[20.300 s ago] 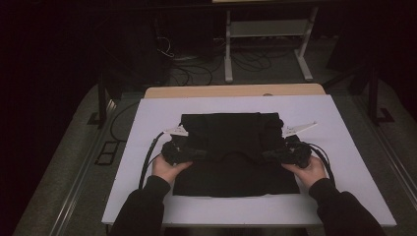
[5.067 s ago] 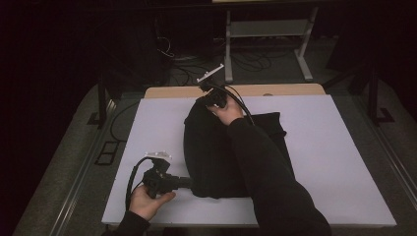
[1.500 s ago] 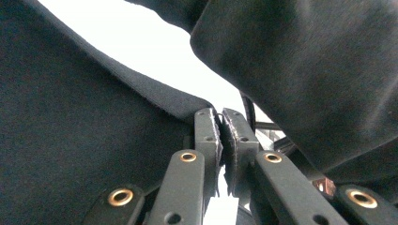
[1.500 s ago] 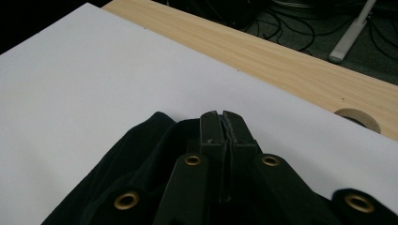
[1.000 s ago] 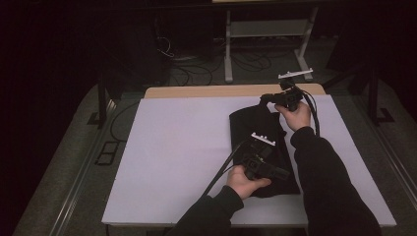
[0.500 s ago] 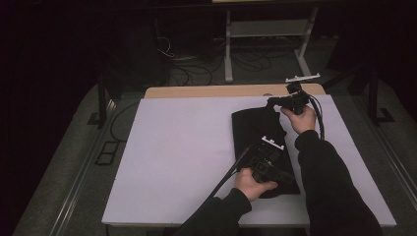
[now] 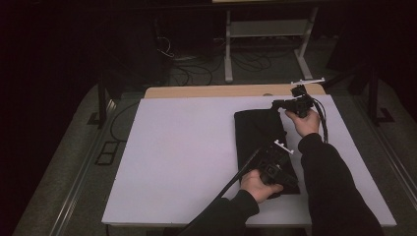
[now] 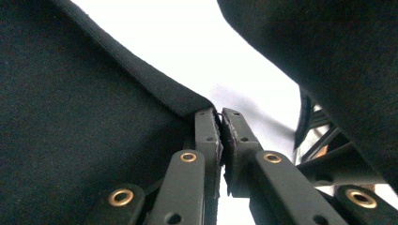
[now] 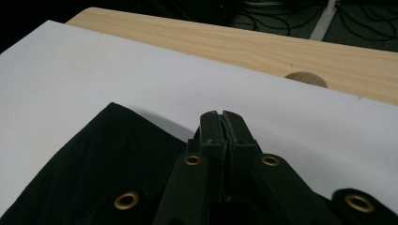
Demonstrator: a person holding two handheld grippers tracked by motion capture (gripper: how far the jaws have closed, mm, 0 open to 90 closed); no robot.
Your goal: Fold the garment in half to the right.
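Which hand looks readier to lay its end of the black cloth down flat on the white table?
Probably the left. The left gripper sits low over the black cloth near the white table's front edge, while the right gripper looks raised at the far end.

dark lab: floor cables [image 7: 182, 61], metal stand [image 7: 265, 34]

No readable text anywhere; the dim high view may hide some.

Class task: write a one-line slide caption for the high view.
Two hand-held tools, left tool and right tool, pinch a folded black garment on the white table.
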